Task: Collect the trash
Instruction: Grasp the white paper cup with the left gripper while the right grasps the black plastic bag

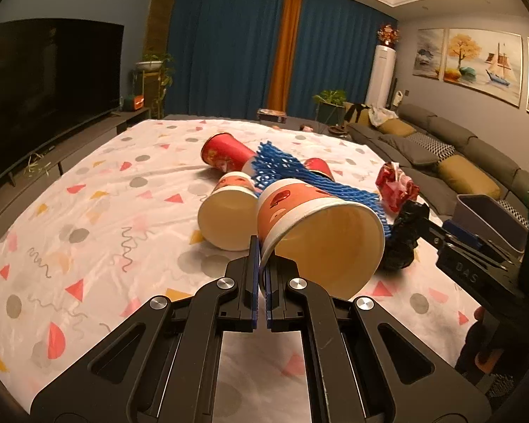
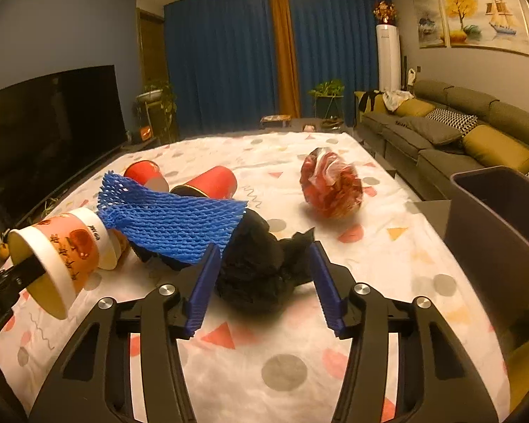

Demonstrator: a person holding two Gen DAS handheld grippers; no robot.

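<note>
Left wrist view. Far left: dark television [image 1: 49, 81], cut by the frame edge. Centre: patterned tablecloth [image 1: 98, 211] carrying the trash. A red cup [image 1: 225, 151] lies on its side at upper centre, and a second red cup [image 1: 319, 167] is mostly hidden behind the blue foam net [image 1: 278, 172]. An orange paper cup [image 1: 229, 218] lies with its mouth toward the camera. Left gripper [image 1: 261, 282]: jaws closed on the rim wall of a second orange-printed cup [image 1: 317, 225], which is held off the cloth at lower centre. Print on that cup is too small to read. Right of it: black crumpled bag [image 1: 405, 236], partly hidden by the cup, and a red wrapper ball [image 1: 396, 185]. Raised letters "DAS" show on the black tool body at right edge.

Right wrist view. Lower left: the same held cup, with vertical printed characters, not legible. Centre: right gripper [image 2: 264, 282], jaws apart on either side of the black bag; pad contact cannot be told. The net overlaps the bag's upper left. Right edge: dark bin [image 2: 493, 218], cut off by the frame.
</note>
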